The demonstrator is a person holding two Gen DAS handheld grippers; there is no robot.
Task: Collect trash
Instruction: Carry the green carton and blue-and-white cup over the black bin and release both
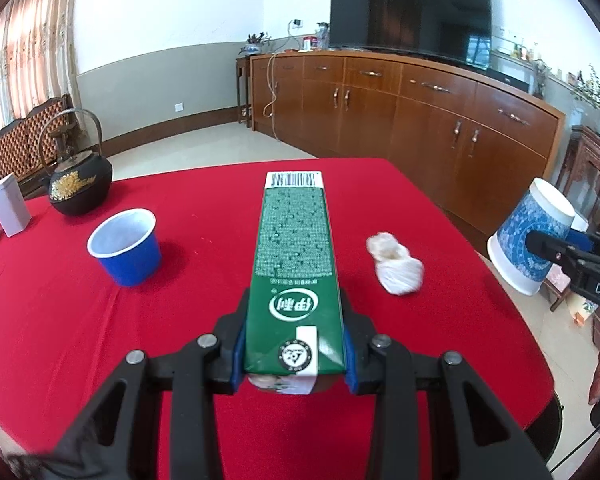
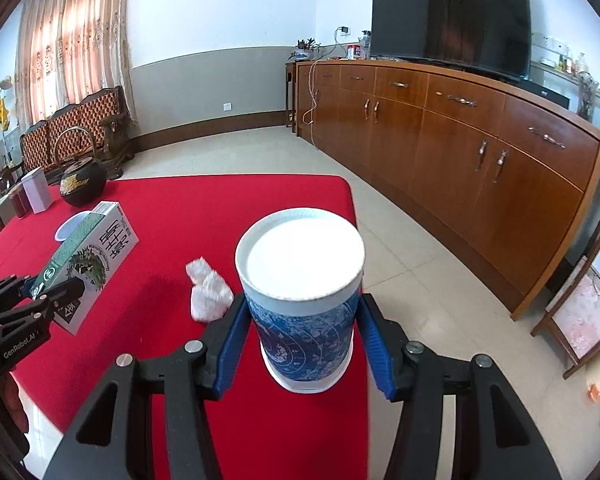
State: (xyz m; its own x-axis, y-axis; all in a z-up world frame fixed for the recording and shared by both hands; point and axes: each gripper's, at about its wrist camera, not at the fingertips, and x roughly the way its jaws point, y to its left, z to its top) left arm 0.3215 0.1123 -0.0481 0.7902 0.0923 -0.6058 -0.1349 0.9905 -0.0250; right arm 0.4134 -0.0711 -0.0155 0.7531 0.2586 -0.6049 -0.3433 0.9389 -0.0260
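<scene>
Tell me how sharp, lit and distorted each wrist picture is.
Left wrist view: sharp on the green carton in the left gripper; daylight from the curtains; the cabinet bows. Right wrist view: the patterned cup in the right gripper is crisp, the TV shows faint reflections, corners are vignetted.

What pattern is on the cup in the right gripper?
Blue-and-white floral pattern on the paper cup; clearest in right wrist view.

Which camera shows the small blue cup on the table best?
The left wrist view: the blue cup stands unobstructed, its white inside visible. In the right wrist view only its rim peeks from behind the milk carton.
</scene>
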